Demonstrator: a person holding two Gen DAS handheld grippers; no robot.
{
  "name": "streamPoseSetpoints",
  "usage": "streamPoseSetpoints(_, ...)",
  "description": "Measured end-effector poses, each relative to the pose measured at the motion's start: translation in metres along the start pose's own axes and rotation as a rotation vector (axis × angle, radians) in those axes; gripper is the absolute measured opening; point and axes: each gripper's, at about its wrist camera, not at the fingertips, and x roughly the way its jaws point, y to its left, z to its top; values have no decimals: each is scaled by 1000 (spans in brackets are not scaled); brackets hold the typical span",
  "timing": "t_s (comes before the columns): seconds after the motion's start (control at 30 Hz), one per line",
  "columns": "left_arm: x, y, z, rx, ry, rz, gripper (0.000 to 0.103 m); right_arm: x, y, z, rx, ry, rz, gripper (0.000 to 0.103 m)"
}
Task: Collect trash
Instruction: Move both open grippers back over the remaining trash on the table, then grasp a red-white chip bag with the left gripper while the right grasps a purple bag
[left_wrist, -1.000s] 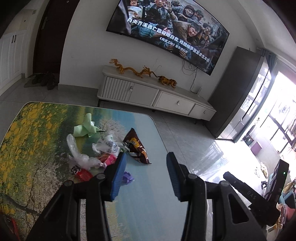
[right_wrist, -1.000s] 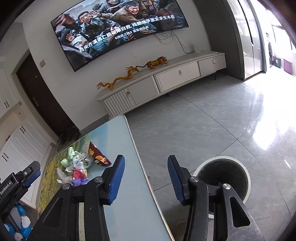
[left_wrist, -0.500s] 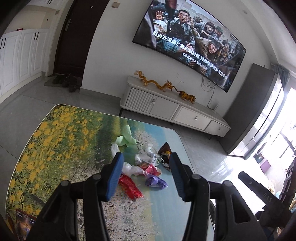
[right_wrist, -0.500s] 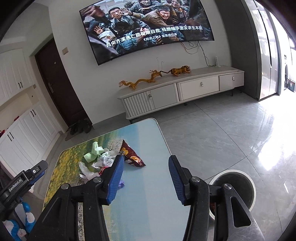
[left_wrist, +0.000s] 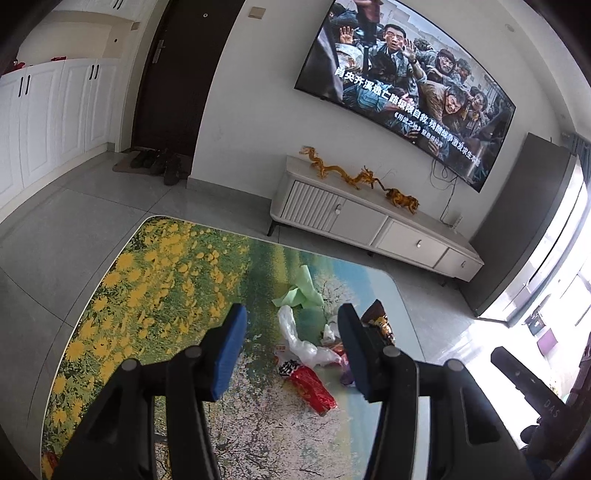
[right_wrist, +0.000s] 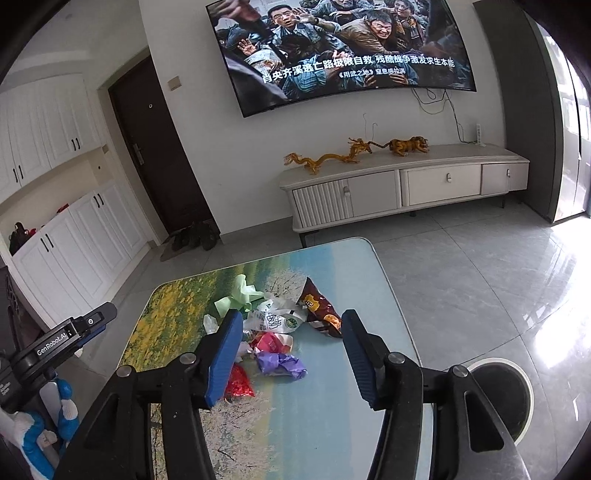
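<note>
Trash (right_wrist: 273, 332), a heap of crumpled wrappers and bags, lies mid-frame on the counter (right_wrist: 332, 424), untouched. Both hand-held grippers aim at it, empty: left (left_wrist: 291, 354) apart, right (right_wrist: 291, 354) opening. Bin (right_wrist: 509, 391) waits lower right, likely for drop-off.

Trash (right_wrist: 273, 332) lies heaped on the table (right_wrist: 332, 424), the bin (right_wrist: 506, 391) on the floor to its right.
</note>
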Motion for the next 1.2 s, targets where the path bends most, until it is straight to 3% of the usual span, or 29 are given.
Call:
streamPoseSetpoints(0.4,98,-16,-51,65,257,65,50,69,-15,-35,-38,158,75,54)
streamPoseSetpoints(0.57,135,-22,-69,89,317,106,50,88,-26,-43,-40,203,103,54)
streamPoseSetpoints(0.8,162,-30,-81,137,356,136,50,121,-28,-52,-100,273,161,54)
streamPoseSetpoints(1.2,155,-19,-84,149,320,206,46,167,-6,-63,-200,345,243,58)
